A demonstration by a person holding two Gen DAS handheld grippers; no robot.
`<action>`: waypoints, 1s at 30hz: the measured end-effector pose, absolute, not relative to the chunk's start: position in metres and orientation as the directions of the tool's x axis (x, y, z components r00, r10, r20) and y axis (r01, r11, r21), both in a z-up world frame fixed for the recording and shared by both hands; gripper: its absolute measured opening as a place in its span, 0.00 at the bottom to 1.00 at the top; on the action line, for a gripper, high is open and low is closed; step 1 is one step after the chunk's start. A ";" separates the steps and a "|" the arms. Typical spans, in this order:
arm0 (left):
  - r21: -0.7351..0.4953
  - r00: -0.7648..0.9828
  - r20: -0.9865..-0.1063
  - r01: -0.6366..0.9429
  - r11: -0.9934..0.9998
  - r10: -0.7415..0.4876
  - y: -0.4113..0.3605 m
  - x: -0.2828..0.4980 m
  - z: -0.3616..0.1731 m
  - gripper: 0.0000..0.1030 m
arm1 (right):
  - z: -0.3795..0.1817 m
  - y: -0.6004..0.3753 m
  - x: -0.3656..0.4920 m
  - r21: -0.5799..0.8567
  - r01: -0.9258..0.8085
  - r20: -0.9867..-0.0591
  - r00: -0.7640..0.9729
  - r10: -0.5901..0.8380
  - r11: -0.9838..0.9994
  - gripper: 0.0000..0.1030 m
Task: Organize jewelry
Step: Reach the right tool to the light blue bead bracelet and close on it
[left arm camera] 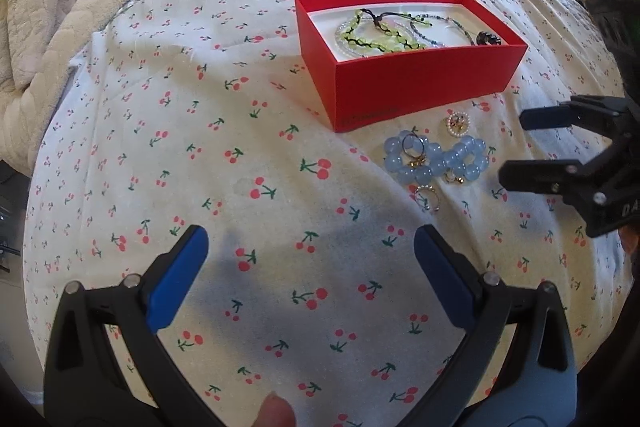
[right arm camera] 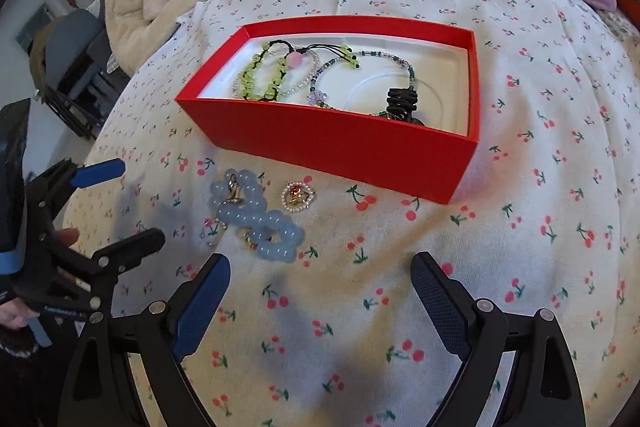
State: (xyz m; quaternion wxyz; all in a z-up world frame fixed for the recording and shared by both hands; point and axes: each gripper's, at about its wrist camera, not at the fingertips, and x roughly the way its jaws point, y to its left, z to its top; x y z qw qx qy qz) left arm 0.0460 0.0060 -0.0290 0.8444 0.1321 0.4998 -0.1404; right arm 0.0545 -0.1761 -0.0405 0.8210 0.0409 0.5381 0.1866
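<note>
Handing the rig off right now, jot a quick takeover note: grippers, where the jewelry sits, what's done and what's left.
Left gripper: open, holding nothing, above the sheet.
Right gripper: open, holding nothing.
Red box: holds green bead bracelet, a beaded strand and a black clip.
Left on the cherry sheet, in front of the box: blue bead bracelet, pearl ring, small rings.
</note>
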 end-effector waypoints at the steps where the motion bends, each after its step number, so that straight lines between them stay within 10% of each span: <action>1: 0.083 0.459 -0.882 0.372 0.925 -0.105 0.006 0.047 -0.030 0.99 | -0.041 -0.174 0.055 0.263 -0.269 -0.867 0.355 0.349 0.927 0.90; 15: 0.069 0.463 -0.877 0.381 0.922 -0.126 0.000 0.051 -0.029 0.99 | -0.051 -0.144 0.061 0.171 -0.352 -0.875 0.375 0.306 0.920 0.59; 21: 0.065 0.457 -0.880 0.387 0.920 -0.131 -0.003 0.050 -0.030 0.99 | -0.048 -0.138 0.062 0.179 -0.384 -0.875 0.358 0.325 0.906 0.22; 30: 0.045 0.449 -0.880 0.398 0.916 -0.153 -0.004 0.046 -0.025 0.99 | -0.028 -0.143 0.056 0.219 -0.409 -0.849 0.367 0.379 0.886 0.11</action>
